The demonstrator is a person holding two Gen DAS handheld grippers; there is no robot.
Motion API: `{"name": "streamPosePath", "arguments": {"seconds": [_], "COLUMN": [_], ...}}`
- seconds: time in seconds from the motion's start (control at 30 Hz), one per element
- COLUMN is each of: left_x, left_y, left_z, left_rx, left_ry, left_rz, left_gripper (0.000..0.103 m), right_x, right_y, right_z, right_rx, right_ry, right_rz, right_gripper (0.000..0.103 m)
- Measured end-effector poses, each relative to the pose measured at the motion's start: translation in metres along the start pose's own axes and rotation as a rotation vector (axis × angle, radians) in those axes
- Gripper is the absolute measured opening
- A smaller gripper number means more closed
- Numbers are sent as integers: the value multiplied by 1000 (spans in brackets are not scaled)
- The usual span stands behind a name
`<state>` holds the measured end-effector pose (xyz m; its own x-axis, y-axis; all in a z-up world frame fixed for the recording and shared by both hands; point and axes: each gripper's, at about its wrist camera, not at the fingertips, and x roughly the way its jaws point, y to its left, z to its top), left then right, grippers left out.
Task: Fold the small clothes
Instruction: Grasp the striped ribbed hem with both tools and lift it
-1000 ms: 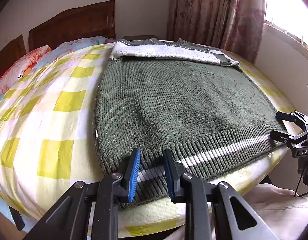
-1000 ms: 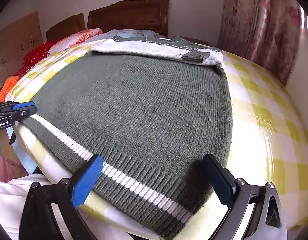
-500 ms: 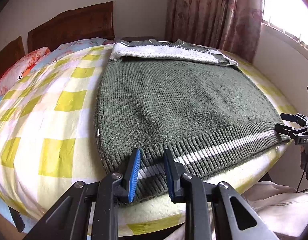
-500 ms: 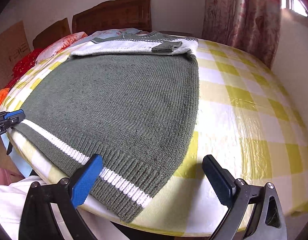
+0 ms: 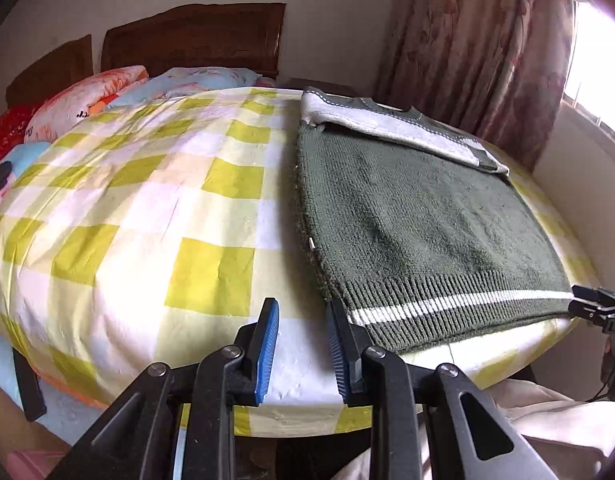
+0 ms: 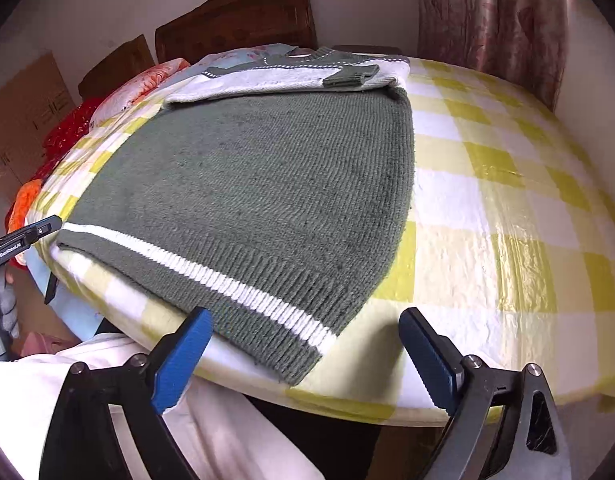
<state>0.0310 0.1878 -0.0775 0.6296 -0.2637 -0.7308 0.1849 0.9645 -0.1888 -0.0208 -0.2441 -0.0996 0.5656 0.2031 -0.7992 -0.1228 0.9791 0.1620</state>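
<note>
I see the sweater (image 5: 419,232) lying flat on the checked bedspread (image 5: 147,208), hem toward me, sleeves folded across its chest at 12 o'clock; my left gripper (image 5: 301,344) hovers at the hem's left corner, fingers narrow with nothing between them; my right gripper (image 6: 303,356) stands wide at 6 o'clock, straddling the hem's right corner, pads clear of the knit.

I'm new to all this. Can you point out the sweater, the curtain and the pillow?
sweater (image 6: 267,184): right wrist view, middle of the green knit body.
curtain (image 5: 467,48): left wrist view, on its hanging folds.
pillow (image 5: 87,100): left wrist view, on the orange floral cover.
</note>
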Motion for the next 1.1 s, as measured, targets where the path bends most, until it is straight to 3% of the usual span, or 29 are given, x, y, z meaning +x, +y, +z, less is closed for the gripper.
{"name": "streamPosePath", "arguments": {"seconds": [0.17,0.27,0.3,0.5,0.63,0.87,1.03,1.1], "left_x": [4,25,24,28,35,56,64,63], "left_y": [1,-7,-8,18,27,13,15,11], "left_z": [5,1,-1,-5,-8,4,13,12], "left_rx": [-69,-84,-96,-254,-346,-366,-390,-385], "left_ry": [39,101,80,126,157,169,182,197], "left_rz": [-231,-207,-212,-280,-375,-464,-485,-481], "left_gripper": [25,25,25,27,29,32,32,33], "right_x": [0,1,1,-4,-6,-2,2,1], "right_y": [9,11,11,0,1,-1,-5,-5], "right_z": [0,1,1,1,-2,3,10,9], "right_rx": [4,3,3,53,61,113,145,120], "right_ry": [10,19,22,37,59,53,29,31], "right_rz": [48,63,62,89,105,116,63,38], "right_gripper": [103,103,103,103,103,103,103,53]}}
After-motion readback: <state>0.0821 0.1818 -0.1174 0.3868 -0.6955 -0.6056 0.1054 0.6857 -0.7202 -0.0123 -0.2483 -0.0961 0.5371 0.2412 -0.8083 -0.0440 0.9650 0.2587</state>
